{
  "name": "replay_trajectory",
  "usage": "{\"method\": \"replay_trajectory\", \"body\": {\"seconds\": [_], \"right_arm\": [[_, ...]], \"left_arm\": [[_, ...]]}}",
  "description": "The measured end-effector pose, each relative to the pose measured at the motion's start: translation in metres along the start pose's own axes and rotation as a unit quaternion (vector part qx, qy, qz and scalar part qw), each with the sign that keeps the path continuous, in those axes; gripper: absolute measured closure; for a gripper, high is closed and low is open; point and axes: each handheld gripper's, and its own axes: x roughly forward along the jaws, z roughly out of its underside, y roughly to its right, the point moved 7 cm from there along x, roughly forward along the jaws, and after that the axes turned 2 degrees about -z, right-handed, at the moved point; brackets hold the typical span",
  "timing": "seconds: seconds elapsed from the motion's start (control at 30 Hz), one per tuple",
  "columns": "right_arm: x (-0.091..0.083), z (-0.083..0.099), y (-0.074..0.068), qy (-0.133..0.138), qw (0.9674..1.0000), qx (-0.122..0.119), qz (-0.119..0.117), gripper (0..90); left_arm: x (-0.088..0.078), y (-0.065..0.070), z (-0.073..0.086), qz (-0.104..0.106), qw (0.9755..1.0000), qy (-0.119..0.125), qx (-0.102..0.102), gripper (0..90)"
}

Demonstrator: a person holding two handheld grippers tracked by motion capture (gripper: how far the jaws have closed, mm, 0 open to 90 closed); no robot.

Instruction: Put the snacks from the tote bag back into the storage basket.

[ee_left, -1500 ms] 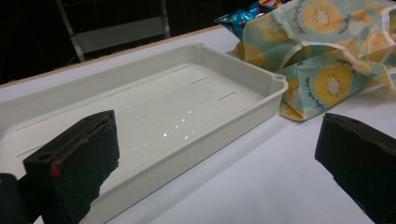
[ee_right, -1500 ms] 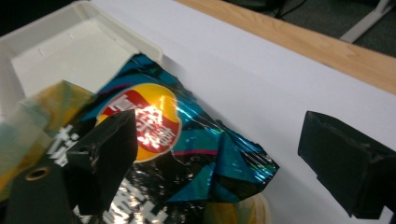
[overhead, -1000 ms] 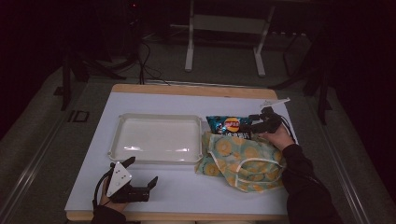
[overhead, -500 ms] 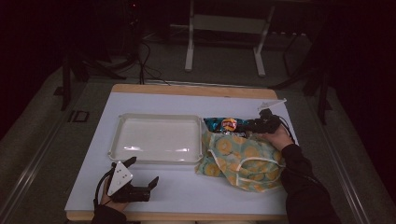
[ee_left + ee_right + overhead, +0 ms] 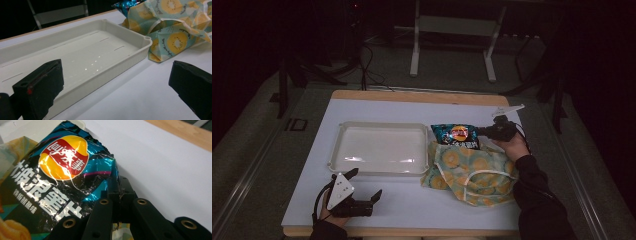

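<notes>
The right gripper point(image 5: 484, 131) pinches the chip bag point(image 5: 455, 136) (white tray point(image 5: 379, 127) still empty), while the left gripper point(image 5: 362, 192) rests open.

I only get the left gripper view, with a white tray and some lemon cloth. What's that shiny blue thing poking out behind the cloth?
Observer: It is a crisp packet, blue and black with a red and yellow logo.
Operator: Is it just lying there?
Observer: No, the right tool is shut on its edge.
Operator: Where's my own tool on the table?
Observer: The left tool sits open at the near edge, in front of the white tray.
Operator: Is anything in the tray?
Observer: In the high view it looks bare.
</notes>
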Motion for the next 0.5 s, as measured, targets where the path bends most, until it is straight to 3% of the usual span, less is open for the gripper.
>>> {"method": "replay_trajectory", "body": {"seconds": [0.5], "right_arm": [[-0.047, -0.019, -0.027, 0.063, 0.9971, -0.039, -0.021, 90.0]], "left_arm": [[0.001, 0.000, 0.000, -0.002, 1.0000, -0.001, -0.001, 0.3]]}}
